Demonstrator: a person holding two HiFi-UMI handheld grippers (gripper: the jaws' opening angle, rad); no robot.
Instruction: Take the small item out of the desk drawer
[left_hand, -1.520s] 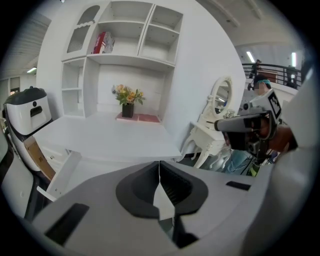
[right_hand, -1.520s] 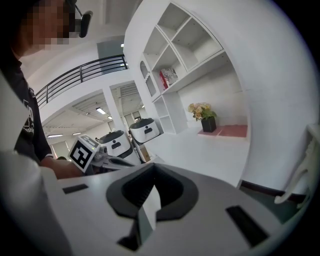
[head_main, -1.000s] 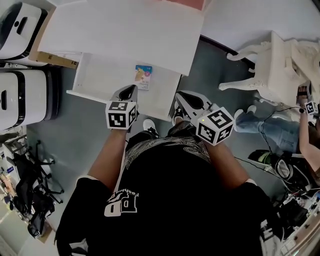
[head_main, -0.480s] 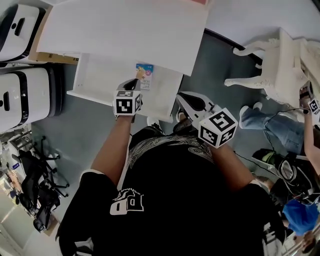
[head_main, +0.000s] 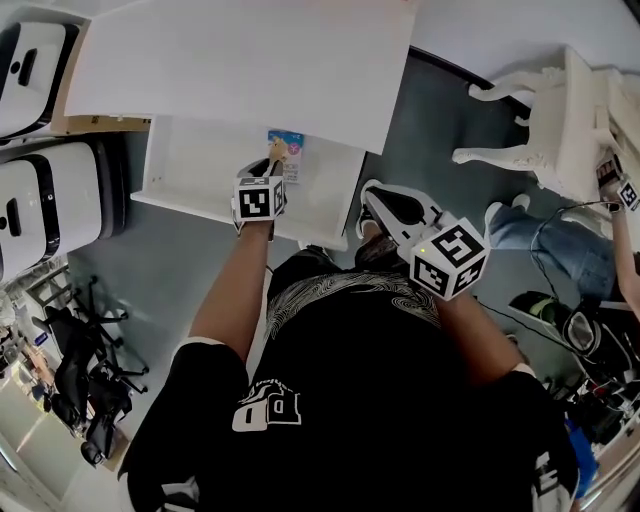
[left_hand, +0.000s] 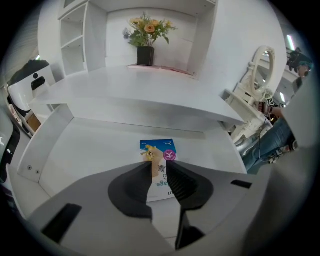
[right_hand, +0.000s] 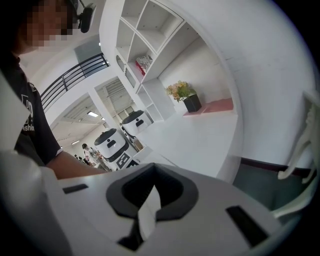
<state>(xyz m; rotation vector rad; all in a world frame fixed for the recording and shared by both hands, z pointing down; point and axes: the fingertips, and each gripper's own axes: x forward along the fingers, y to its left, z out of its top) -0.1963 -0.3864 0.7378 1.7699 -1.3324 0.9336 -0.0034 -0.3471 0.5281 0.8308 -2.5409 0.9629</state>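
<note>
Presently the desk drawer (head_main: 200, 165) stands pulled out beneath the white desk top (head_main: 240, 60). The small item, a flat blue-and-white packet (head_main: 290, 147), lies on the drawer floor near the back right, close under the desk edge.

Left gripper (head_main: 272, 163): pointed steeply down into the drawer, tips over the near end of the packet. In the left gripper view its jaws (left_hand: 159, 167) stand a narrow gap apart and have just been opening. The packet (left_hand: 159, 148) shows through that gap and beyond the tips. The pads do not appear to press on it, though whether a tip touches the packet cannot be settled from this angle.

Right gripper (head_main: 372, 196): held off the drawer's right front corner, over the grey floor, well apart from the packet. In the right gripper view its jaws (right_hand: 154, 190) are together with nothing between them.

Also noted: a dark pot of flowers (left_hand: 145, 54) at the back of the desk top (left_hand: 130, 90), and a white chair (head_main: 560, 110) to the right.
</note>
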